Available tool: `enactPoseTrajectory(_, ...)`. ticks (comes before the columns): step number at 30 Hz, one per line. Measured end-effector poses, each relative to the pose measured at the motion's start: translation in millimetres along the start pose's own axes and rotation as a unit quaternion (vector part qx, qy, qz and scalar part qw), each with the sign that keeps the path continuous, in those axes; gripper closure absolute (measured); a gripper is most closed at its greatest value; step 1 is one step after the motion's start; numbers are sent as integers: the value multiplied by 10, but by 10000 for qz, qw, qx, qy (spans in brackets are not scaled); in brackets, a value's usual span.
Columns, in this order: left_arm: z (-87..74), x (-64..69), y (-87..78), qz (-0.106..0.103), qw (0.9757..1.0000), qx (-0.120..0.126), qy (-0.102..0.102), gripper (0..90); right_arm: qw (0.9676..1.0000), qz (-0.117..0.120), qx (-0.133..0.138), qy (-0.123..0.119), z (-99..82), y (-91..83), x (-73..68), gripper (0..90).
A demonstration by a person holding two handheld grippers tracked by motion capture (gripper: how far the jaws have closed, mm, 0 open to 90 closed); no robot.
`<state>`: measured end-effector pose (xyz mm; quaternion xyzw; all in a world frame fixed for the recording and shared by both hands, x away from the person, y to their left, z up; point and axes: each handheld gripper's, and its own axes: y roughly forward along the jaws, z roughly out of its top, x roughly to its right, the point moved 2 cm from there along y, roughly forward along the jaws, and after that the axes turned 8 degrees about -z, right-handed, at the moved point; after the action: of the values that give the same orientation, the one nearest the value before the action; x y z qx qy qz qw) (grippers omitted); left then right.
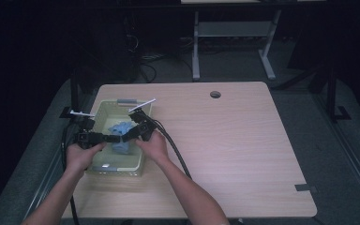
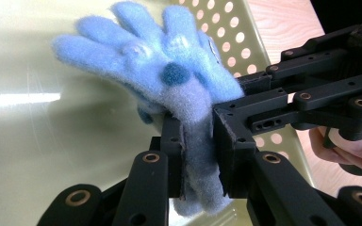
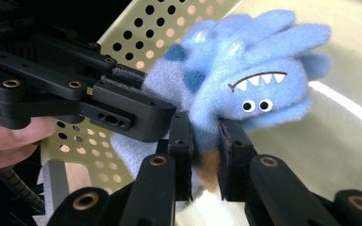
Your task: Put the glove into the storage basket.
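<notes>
So I've got both claws down in the pale green perforated plastic basket (image 1: 104, 165), which sits at the left side of the light wooden table (image 1: 225, 140) in the high view. The fuzzy blue monster-face glove (image 1: 122, 136) is in the middle of the basket, between the two claws.

Left claw (image 1: 114, 138) comes in from the left of the high view and it's clamped tight on the glove. In the left gripper view the glove (image 2: 169, 80) has its cuff squeezed between the black pads at lower centre and its fingers fanned toward the upper left of the frame, with the green basket wall (image 2: 37, 141) behind it.

Right claw (image 1: 129, 135) comes in from the right and is clamped on the glove too. In the right gripper view the glove (image 3: 245, 80) sits upper right of centre, little teeth and googly eyes facing the camera, with its lower part pinched in the pads. The left claw (image 3: 136, 101) reaches in there from the left edge, its tip right against the fabric.
</notes>
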<state>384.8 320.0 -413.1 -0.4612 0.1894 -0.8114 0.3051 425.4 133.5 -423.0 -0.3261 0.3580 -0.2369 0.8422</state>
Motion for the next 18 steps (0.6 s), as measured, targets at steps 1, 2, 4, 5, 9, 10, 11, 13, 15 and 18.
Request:
enactPoseTrajectory(1, -1, 4, 1, 0, 10000, 16, -2, 746, 10000, -18, -3, -11, 2, -5, 0, 778)
enactPoseTrajectory(2, -3, 8, 4, 1, 10000, 21, 8, 746, 10000, -31, 14, -6, 3, -9, 0, 774)
enactPoseTrajectory(4, -10, 8, 11, -16, 10000, 23, 3, 748, 10000, -30, 1, -10, 3, -15, 12, 764)
enactPoseTrajectory(5, -19, 11, 13, -18, 10000, 36, -54, 748, 10000, -35, -9, 6, -1, -14, 16, 760)
enactPoseTrajectory(9, -46, -22, 65, 99, 9999, -62, -60, 748, 9998, -203, -47, 48, -5, -29, 21, 735)
enactPoseTrajectory(10, -53, -28, 79, 154, 9998, -100, -64, 748, 9997, -238, -56, 79, -7, -37, 25, 733)
enactPoseTrajectory(11, -62, -34, 96, 204, 9997, -158, -51, 748, 9996, -256, -64, 99, -9, -45, 26, 723)
enactPoseTrajectory(13, -70, -43, 127, 320, 9991, -286, -25, 748, 9995, -278, -106, 50, -15, -79, 29, 722)
enactPoseTrajectory(15, -59, -51, 168, 471, 9977, -493, 15, 747, 9995, -294, -74, 36, -24, -109, 27, 721)
enactPoseTrajectory(18, -48, -38, 184, 677, 9958, -610, 124, 725, 9997, -240, -14, 76, -58, -147, 50, 715)
